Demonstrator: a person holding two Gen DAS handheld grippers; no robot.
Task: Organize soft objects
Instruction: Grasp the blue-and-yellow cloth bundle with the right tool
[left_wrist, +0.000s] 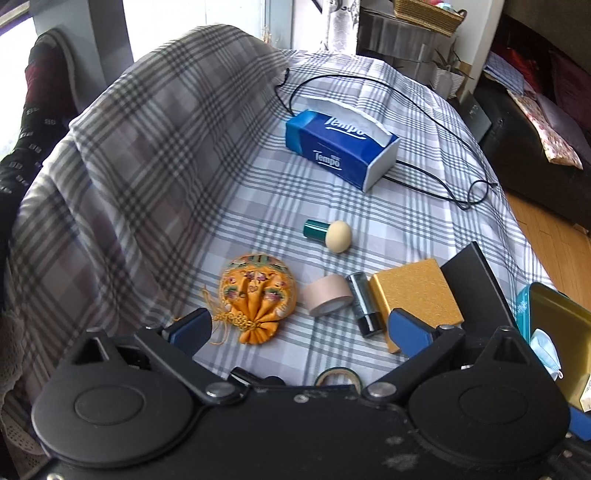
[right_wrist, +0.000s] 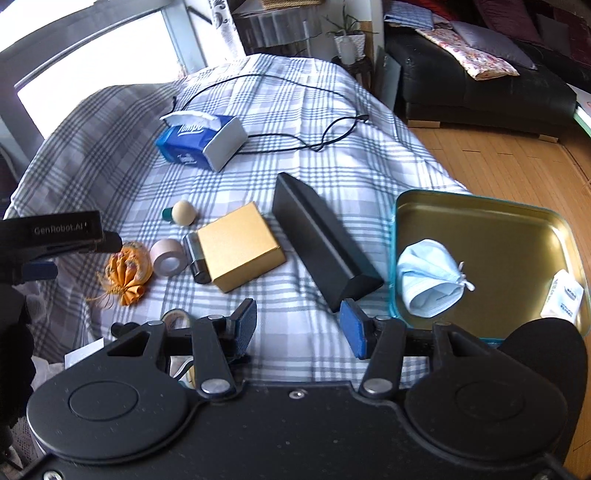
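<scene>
The left gripper (left_wrist: 301, 326) stands with its blue-padded jaws spread wide and nothing between them, hanging over the checked cloth (left_wrist: 369, 206); just ahead of its left finger lies the orange drawstring pouch (left_wrist: 255, 297) with its tasselled cord; to the pouch's right sit a roll of beige tape (left_wrist: 327, 295), a dark cylinder (left_wrist: 364, 302) and a gold box (left_wrist: 415, 299), these last two touching; farther off are a cream ball on a green stub (left_wrist: 330, 234), the blue tissue pack (left_wrist: 340, 144) and a black cable (left_wrist: 436, 177); a gold tin (left_wrist: 557, 321) shows at the right edge.

In the right wrist view, the right gripper (right_wrist: 299, 326) has its jaws partly apart, gripping nothing (bare cloth lies between the pads); the tin (right_wrist: 517, 229), just beyond the right finger, holds a folded pale blue face mask (right_wrist: 430, 278) and a small white packet (right_wrist: 563, 295); a long black bar (right_wrist: 321, 240) lies between the tin and the gold box (right_wrist: 240, 245); the pouch (right_wrist: 127, 271) sits at the left, beneath the left gripper (right_wrist: 59, 243).
</scene>
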